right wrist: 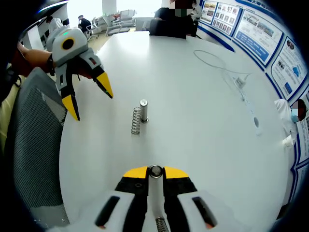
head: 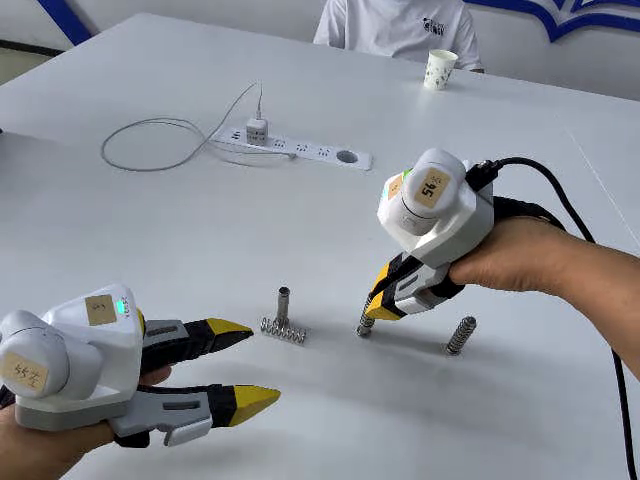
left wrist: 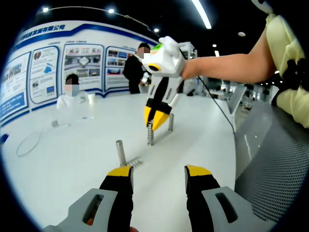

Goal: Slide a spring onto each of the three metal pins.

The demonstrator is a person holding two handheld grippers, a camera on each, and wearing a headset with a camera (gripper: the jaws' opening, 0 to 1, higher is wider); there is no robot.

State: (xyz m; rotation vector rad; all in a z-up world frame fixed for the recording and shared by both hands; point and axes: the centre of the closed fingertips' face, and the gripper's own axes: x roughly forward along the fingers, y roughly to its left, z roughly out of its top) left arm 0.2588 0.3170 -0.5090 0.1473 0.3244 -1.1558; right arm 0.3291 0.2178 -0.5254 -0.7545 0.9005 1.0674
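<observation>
Head view, from nine o'clock across to three: the left gripper (head: 262,362) hovered low at about eight o'clock, its jaws spread wide with nothing between them. Towards the middle of the white table (head: 200,230), the left pin (head: 284,300) stood upright and bare. A loose spring (head: 283,330) lay flat at its foot, on its six o'clock side. Next, the right gripper (head: 375,308) pointed down with its jaws closed about the top of the middle pin (head: 366,324), where coils showed below the tips. At three o'clock the right pin (head: 461,335) wore a spring along its length. By my reading, one pin was finished and the second was being sleeved. The left pin was not yet done, its spring waiting beside it.
</observation>
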